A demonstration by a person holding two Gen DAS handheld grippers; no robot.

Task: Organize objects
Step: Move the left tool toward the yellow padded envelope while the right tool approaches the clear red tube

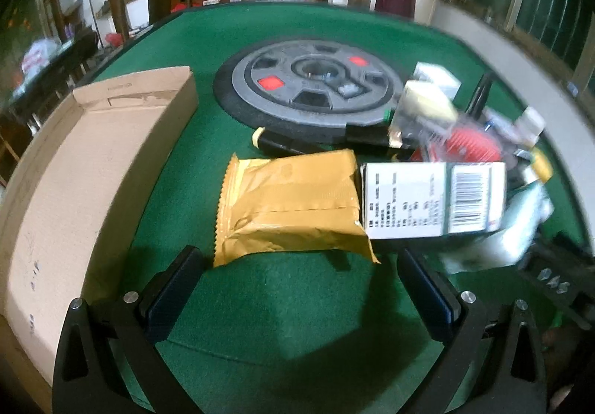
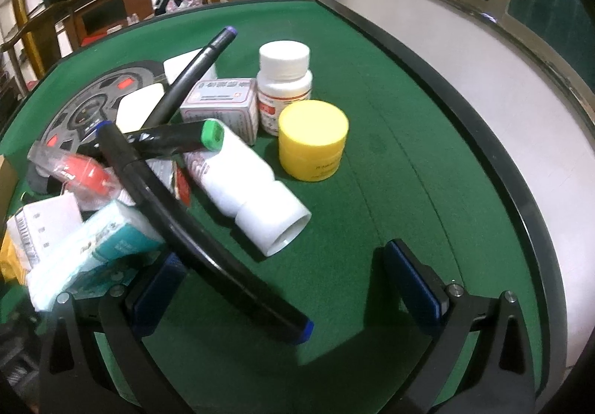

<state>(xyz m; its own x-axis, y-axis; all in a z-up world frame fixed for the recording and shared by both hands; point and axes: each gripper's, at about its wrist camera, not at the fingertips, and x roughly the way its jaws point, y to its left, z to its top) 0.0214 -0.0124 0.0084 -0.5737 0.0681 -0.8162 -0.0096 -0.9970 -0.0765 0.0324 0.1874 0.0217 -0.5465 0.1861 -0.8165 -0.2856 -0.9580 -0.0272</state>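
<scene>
Green felt covers the tabletop (image 1: 282,310), which carries a loose pile awaiting sorting. Left claw (image 1: 293,287) is released and empty; the crinkled yellow foil packet (image 1: 293,205) lies just ahead between its fingers. The open brown cardboard box (image 1: 85,168) stands to the left, a likely receptacle. Right claw (image 2: 290,283) is released; a long black marker with blue cap (image 2: 208,239) lies slanted between its fingers, untouched.

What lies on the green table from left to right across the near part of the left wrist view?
Open cardboard box → yellow-brown foil packet → white carton with a barcode. The pile further right is too blurred to order.
</scene>
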